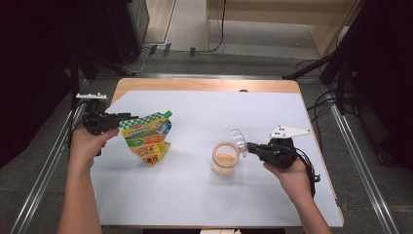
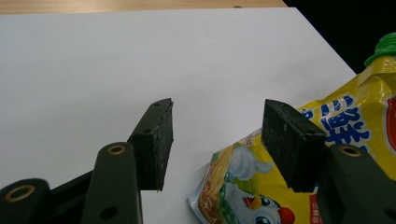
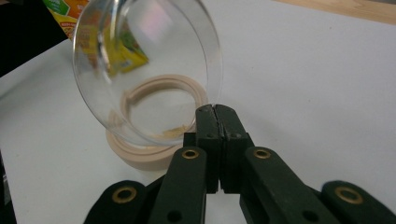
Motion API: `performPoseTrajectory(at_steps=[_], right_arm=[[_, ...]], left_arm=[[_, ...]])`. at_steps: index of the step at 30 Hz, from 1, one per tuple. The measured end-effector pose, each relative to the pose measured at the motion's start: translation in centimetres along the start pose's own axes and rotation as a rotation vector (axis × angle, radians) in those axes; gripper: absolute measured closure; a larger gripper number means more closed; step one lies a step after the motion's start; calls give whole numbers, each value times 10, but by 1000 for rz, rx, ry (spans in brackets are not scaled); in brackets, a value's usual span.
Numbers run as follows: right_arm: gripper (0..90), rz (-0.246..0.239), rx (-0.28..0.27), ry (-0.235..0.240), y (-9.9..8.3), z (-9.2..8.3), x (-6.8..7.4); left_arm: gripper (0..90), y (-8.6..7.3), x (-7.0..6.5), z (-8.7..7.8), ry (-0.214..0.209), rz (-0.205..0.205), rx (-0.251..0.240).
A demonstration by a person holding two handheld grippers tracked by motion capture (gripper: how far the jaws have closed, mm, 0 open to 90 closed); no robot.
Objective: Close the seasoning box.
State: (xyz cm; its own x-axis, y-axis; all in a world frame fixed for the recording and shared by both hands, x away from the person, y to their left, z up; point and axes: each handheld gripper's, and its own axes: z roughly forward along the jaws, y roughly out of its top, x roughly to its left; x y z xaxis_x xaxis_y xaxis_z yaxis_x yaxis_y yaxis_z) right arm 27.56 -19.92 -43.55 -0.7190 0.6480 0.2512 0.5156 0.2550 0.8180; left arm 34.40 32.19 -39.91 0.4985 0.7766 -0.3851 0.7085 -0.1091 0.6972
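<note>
Seemingly glossy crinkled pouch (image 1: 146, 138); round clear lid (image 3: 144, 70), beige-rimmed jar (image 1: 225, 158)

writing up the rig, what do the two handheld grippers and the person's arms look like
Both the left gripper and the right gripper are black pistol-shaped tools with dark, greenish-black linkage arms on brass-coloured pivot pins, ending in flat rectangular fingers. A pale three-cornered plate tops the right one, a white bracket the left. A black cable trails from the right. Forearms are bare, no sleeves.

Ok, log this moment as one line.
left claw: open beside yellow pouch | right claw: shut on clear lid, tilted above jar | jar: upright on white sheet
</note>
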Motion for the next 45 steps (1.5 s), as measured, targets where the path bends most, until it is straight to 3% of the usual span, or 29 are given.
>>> performPoseTrajectory(at_steps=[10,22,30,34,35,37,40,45], right_arm=[[798,-29,-3,-11,0,-1,1],[580,-24,-2,-33,-6,-2,-11],[449,21,-27,-35,-12,-4,-23],[375,2,-33,-50,-17,-4,-30],[349,-6,-47,-76,-19,-3,-30],[337,-40,-40,-93,-23,-2,-33],[310,-50,-13,-95,-27,0,-36],[303,-26,-15,-99,-33,1,-42]], left_arm=[[442,-1,0,-1,-4,3,-3],[442,-1,-1,2,-5,4,5],[440,-1,-1,2,-5,2,7],[440,-1,-1,3,-4,0,8],[440,-1,0,4,-2,-1,10],[440,-1,0,4,-2,-2,12],[439,-1,0,5,-3,-4,11],[439,-1,1,6,-3,-7,10]])
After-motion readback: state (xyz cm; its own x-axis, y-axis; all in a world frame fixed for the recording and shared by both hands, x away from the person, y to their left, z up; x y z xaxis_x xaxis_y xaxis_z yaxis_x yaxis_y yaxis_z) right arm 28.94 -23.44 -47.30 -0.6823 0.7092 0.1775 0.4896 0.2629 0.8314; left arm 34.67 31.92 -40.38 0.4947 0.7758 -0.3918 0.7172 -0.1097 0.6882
